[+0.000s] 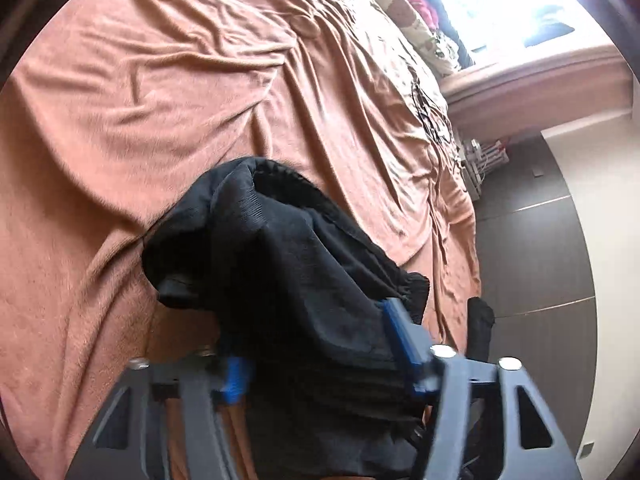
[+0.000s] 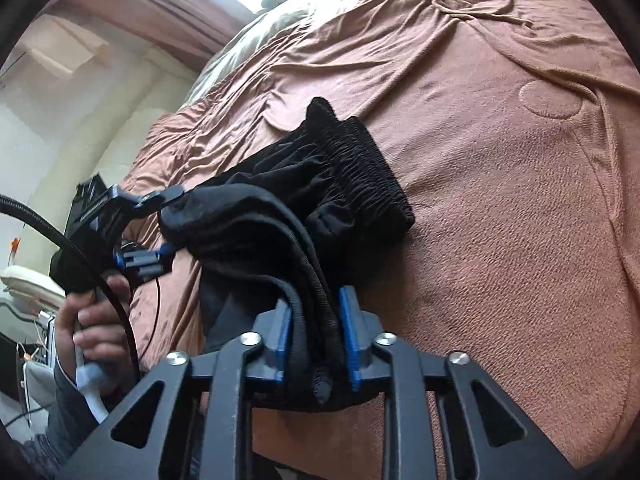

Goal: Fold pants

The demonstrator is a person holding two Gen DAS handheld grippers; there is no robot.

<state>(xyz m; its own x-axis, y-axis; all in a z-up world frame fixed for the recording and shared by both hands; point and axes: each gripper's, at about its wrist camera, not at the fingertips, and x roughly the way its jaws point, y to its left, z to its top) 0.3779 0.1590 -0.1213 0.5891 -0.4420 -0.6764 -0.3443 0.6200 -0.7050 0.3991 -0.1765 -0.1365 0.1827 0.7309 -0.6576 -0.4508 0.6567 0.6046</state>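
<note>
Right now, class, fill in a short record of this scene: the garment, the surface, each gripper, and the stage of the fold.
garment: black pants, bunched, elastic waistband resting on the blanket
surface: rust-brown blanket spread over a bed, wrinkled
right gripper: shut on stacked layers of the pants
left gripper: pants fabric between the jaws and draped over them; whether the pads press cannot be told
person's hand: holding the left gripper's handle
stage: pants gathered and partly lifted, not yet laid flat in a neat fold
</note>
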